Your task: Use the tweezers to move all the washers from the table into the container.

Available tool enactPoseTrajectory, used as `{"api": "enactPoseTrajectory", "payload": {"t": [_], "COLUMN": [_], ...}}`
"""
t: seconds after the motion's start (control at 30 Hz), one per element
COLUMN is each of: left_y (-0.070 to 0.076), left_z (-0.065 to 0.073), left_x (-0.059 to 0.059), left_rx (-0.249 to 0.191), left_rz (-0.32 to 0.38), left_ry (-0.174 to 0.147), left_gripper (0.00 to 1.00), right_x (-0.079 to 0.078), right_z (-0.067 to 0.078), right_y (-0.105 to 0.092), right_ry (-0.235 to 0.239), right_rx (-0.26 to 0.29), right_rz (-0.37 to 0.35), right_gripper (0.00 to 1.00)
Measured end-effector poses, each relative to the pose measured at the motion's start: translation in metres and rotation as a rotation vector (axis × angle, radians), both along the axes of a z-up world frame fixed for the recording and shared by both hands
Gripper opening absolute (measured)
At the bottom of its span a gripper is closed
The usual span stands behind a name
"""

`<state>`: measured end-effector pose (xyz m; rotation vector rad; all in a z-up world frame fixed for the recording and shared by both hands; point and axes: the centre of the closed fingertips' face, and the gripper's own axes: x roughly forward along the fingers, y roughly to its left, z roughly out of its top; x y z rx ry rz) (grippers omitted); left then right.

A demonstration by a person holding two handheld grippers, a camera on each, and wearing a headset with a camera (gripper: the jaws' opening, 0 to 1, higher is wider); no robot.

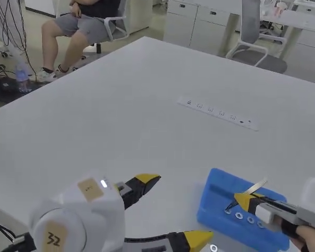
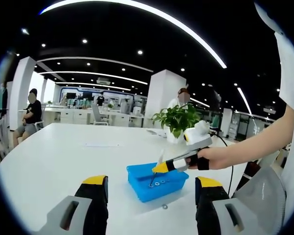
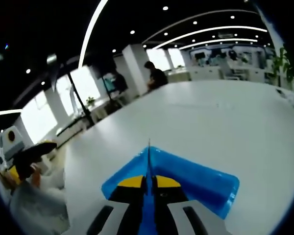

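A blue container (image 1: 220, 191) stands on the white table near its front edge, with several washers (image 1: 250, 219) lying inside. My right gripper (image 1: 245, 200) is shut on the tweezers (image 1: 230, 207), whose tips point down into the container. One washer (image 1: 213, 248) lies on the table just in front of the container. In the right gripper view the jaws close on the tweezers (image 3: 148, 156) above the container (image 3: 201, 178). My left gripper (image 1: 173, 210) hangs open left of the container, nothing between its jaws. The left gripper view shows the container (image 2: 142, 185), the loose washer (image 2: 165, 206) and the tweezers (image 2: 156, 174).
A white power strip (image 1: 218, 113) lies across the table's middle. Beyond the far left edge a person (image 1: 84, 21) sits on a chair; a grey office chair (image 1: 252, 50) stands at the back right. A potted plant (image 2: 179, 117) sits behind the container.
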<state>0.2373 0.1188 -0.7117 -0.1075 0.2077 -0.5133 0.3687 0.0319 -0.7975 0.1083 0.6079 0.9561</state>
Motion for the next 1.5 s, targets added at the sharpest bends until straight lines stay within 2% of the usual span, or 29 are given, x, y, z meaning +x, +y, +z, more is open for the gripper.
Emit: {"api": "enactPoseTrajectory", "payload": {"t": [0.2,0.23,0.37,0.4,0.5,0.53,0.63,0.77,0.8,0.97,1.17,1.3,1.33,1.47,1.5], "left_y": [0.002,0.001,-0.001,-0.001,-0.001,-0.001,-0.001,-0.002,-0.002,-0.003,-0.003,-0.005,-0.005,-0.006,-0.006], "left_z": [0.001,0.0,0.0,0.0,0.0,0.0,-0.001,-0.002,-0.001,-0.002,-0.005,-0.006,-0.007,-0.008,-0.008], "left_x": [0.0,0.0,0.0,-0.001,0.0,0.0,0.0,-0.001,-0.001,0.0,0.0,-0.001,-0.001,-0.001,-0.001], "left_rx": [-0.005,-0.003,0.001,0.002,-0.003,-0.001,-0.001,0.003,0.003,0.004,0.011,0.018,0.024,0.035,0.035], "left_rz": [0.008,0.005,-0.002,-0.003,-0.004,-0.004,-0.007,-0.01,-0.011,-0.011,-0.018,-0.024,-0.025,-0.031,-0.032], "left_ry": [-0.001,-0.001,0.0,0.0,-0.001,0.0,0.001,0.005,0.006,0.009,0.016,0.021,0.023,0.027,0.028], "left_gripper": [0.72,0.72,0.72,0.72,0.72,0.72,0.72,0.72,0.72,0.71,0.71,0.71,0.71,0.71,0.71], "right_x": [-0.008,-0.014,-0.034,-0.043,-0.067,-0.076,-0.088,-0.091,-0.09,-0.089,-0.086,-0.09,-0.091,-0.094,-0.098], "right_z": [0.028,0.036,0.053,0.057,0.059,0.056,0.042,0.022,0.013,-0.008,-0.014,-0.02,-0.02,-0.018,-0.018], "right_y": [-0.009,-0.007,-0.003,0.0,0.01,0.014,0.016,0.014,0.012,0.007,0.006,0.008,0.009,0.012,0.015], "right_ry": [-0.019,-0.019,-0.023,-0.026,-0.018,-0.01,-0.008,0.007,0.007,0.034,0.017,0.001,-0.01,-0.104,-0.146], "right_rx": [0.093,0.12,0.18,0.199,0.211,0.201,0.155,0.101,0.069,0.018,-0.022,-0.057,-0.066,-0.132,-0.161], "right_rz": [-0.036,-0.036,-0.025,-0.008,0.047,0.076,0.123,0.123,0.124,0.113,0.105,0.133,0.144,0.202,0.242], "right_gripper": [0.04,0.04,0.04,0.04,0.04,0.04,0.04,0.04,0.04,0.04,0.04,0.04,0.04,0.04,0.04]}}
